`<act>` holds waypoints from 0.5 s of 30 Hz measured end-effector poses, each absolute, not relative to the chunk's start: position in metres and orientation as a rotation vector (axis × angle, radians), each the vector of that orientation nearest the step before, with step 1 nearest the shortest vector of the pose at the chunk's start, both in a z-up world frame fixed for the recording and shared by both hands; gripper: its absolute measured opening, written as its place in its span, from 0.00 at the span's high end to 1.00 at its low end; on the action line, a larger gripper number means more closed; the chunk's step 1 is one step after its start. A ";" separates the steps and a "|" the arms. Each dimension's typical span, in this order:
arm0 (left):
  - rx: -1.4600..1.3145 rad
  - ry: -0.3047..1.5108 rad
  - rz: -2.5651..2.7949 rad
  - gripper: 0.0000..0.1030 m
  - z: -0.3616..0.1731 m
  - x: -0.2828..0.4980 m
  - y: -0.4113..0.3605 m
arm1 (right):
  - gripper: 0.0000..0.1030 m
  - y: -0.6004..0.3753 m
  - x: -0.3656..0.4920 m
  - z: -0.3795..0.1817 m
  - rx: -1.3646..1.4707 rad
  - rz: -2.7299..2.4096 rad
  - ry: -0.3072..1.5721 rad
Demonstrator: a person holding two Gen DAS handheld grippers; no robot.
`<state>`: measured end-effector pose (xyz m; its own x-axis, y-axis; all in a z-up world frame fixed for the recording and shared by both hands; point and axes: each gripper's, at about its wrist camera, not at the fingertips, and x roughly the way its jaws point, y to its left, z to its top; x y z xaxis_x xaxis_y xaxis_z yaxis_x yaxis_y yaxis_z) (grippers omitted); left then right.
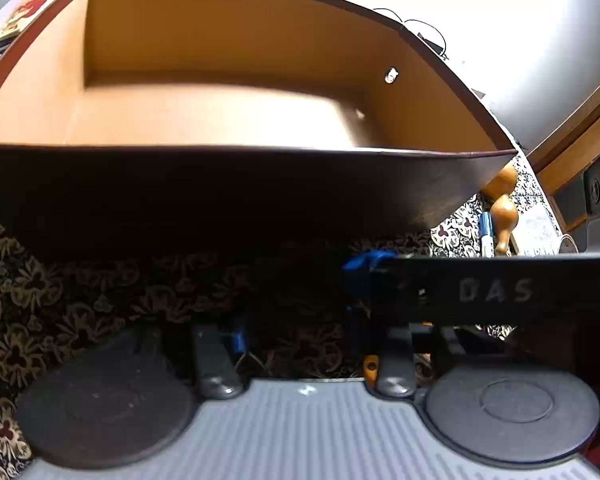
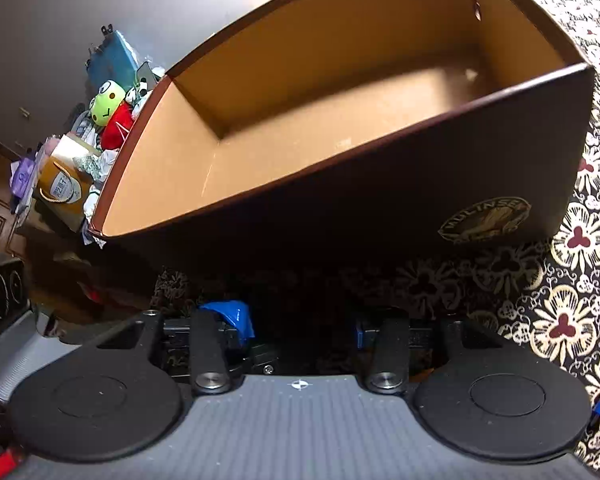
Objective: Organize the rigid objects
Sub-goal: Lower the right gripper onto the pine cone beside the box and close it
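Squarely ahead — open brown box (image 1: 236, 196), long axis crosswise, mouth upward

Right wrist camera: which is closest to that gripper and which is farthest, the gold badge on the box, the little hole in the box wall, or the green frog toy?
1. Gold badge, on the box's near outer wall, right.
2. Little hole, far inner wall, upper right.
3. Green frog toy, beyond the box, left.

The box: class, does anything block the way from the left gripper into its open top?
Only the box's own dark near wall rises between the left gripper and the interior. The top is open and the inside looks bare. The right gripper sits off to the side.
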<state>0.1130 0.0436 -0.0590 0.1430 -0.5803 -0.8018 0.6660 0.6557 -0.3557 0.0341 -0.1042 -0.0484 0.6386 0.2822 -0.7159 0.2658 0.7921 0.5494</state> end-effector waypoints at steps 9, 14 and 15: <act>0.103 1.100 -0.928 0.65 -0.046 0.104 0.036 | 0.91 -0.120 0.011 -0.037 0.692 0.019 0.851; 0.125 1.067 -0.973 0.65 -0.030 0.082 0.025 | 0.91 -0.129 -0.015 -0.021 0.686 -0.005 0.814; 0.131 1.059 -0.985 0.65 -0.026 0.077 0.023 | 0.92 -0.132 -0.020 -0.018 0.688 -0.010 0.806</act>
<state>0.0772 0.0226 -0.0258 0.1261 -0.6153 -0.7781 0.7316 0.5874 -0.3459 -0.0201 -0.1318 -0.0182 0.7047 0.2435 -0.6664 0.2606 0.7847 0.5624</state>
